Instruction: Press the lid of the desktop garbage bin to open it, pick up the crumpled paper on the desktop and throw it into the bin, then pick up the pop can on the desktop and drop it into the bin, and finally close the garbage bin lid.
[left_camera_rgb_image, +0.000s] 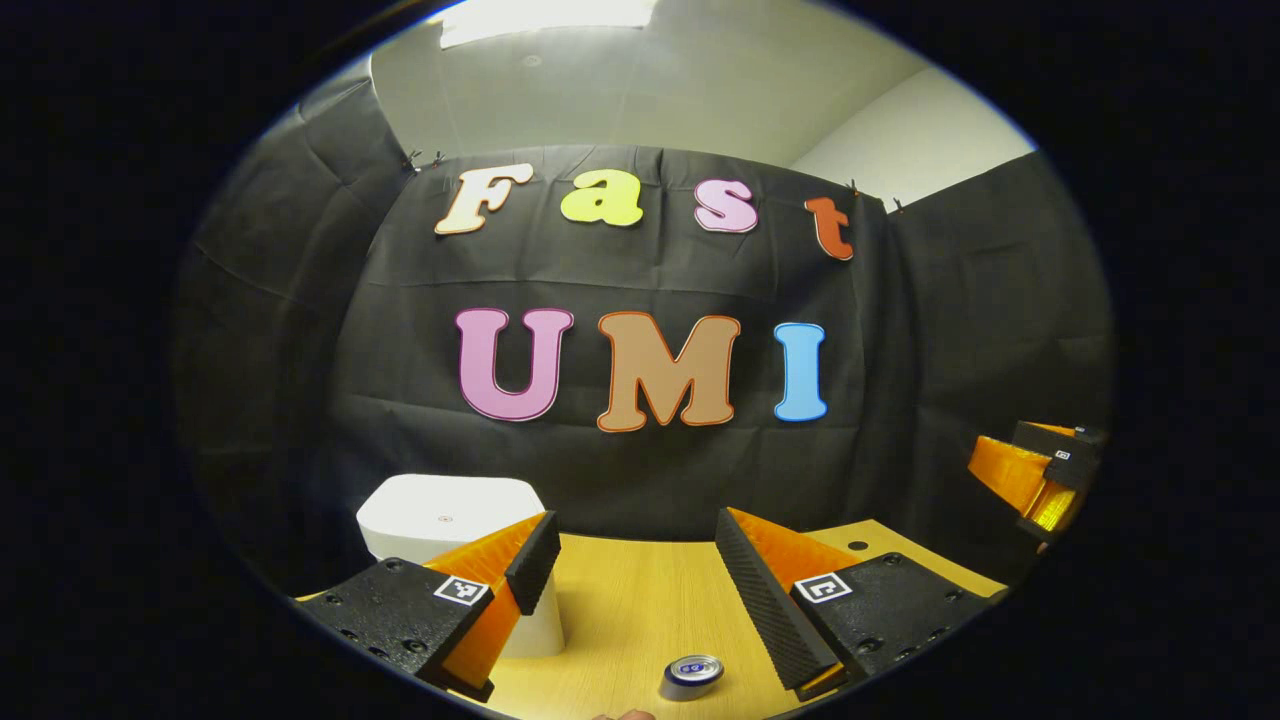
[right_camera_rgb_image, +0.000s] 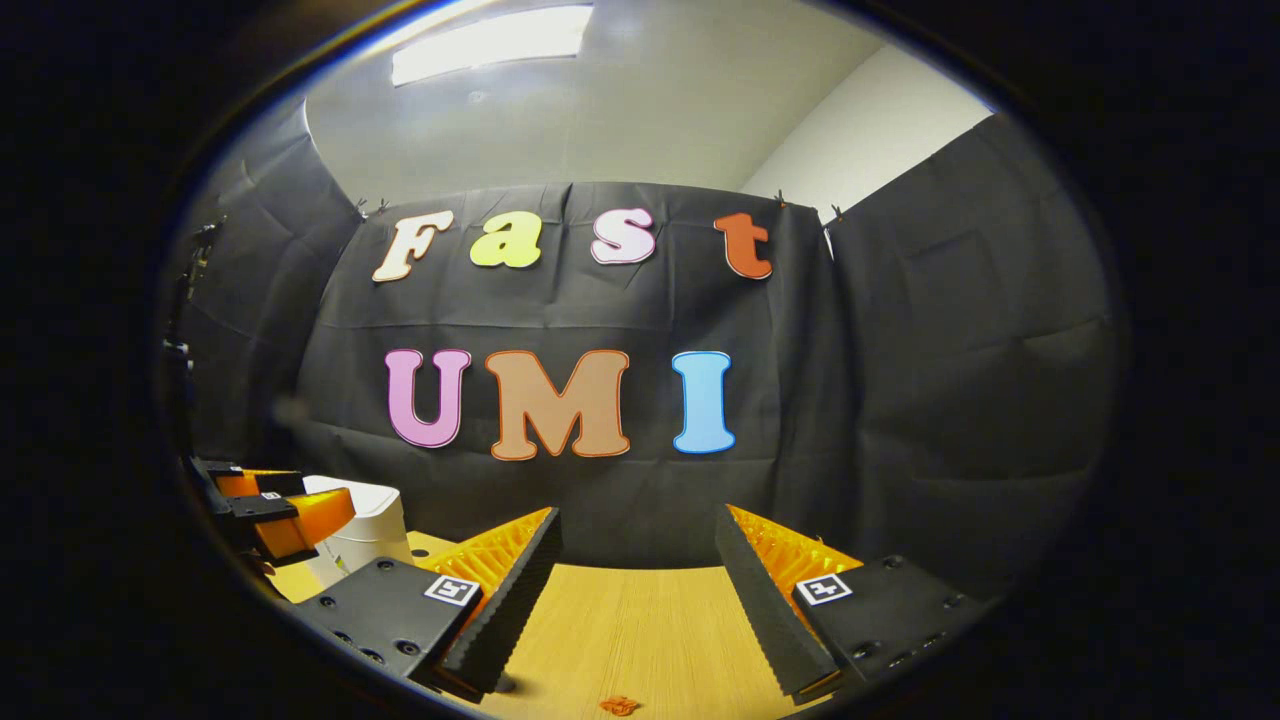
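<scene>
The white desktop bin (left_camera_rgb_image: 440, 515) stands at the back left of the wooden table, its lid down. My left gripper (left_camera_rgb_image: 635, 560) hovers above the table, open and holding nothing, with its left finger in front of the bin. The pop can (left_camera_rgb_image: 692, 675) stands upright on the table, low between the fingers and a little right of centre. In the right gripper view, my right gripper (right_camera_rgb_image: 637, 560) is open and holds nothing. A small orange crumpled scrap (right_camera_rgb_image: 620, 705) lies on the table below it. The bin (right_camera_rgb_image: 365, 530) sits far left, partly behind the left gripper (right_camera_rgb_image: 275, 510).
The wooden table (left_camera_rgb_image: 640, 610) runs back to the black cloth wall. A small dark hole (left_camera_rgb_image: 858, 546) sits in the tabletop at the back right. The right gripper (left_camera_rgb_image: 1040, 480) hangs at the far right, above the table's edge.
</scene>
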